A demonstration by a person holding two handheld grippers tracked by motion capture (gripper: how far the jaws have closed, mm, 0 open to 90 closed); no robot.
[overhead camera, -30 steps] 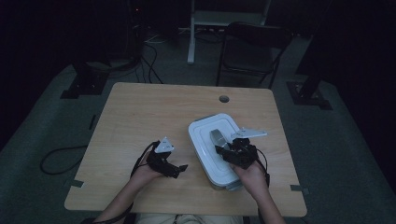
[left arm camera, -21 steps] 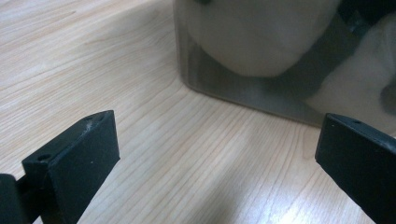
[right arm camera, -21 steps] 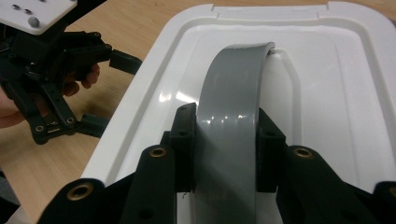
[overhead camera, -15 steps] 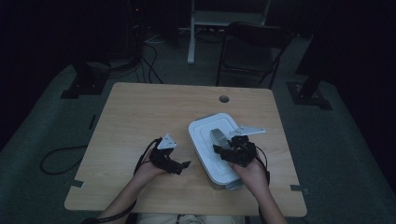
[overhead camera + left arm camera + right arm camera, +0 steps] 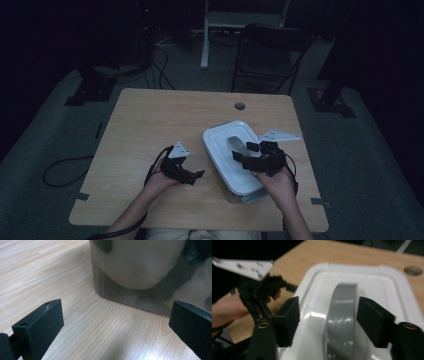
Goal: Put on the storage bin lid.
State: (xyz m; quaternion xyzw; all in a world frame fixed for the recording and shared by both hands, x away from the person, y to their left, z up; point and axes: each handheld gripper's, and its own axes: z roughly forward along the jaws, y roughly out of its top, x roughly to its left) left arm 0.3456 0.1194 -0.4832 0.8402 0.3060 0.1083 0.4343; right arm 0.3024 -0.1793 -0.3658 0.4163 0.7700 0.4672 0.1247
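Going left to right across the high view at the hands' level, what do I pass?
Floor cable → left tool → white lidded container → right tool.

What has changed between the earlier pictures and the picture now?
The right gripper has just been opening its jaws over the grey handle of the white lid; the handle sits between them with gaps on both sides, so it is let go. The left gripper stayed beside the container, open, and the container kept its place on the table.
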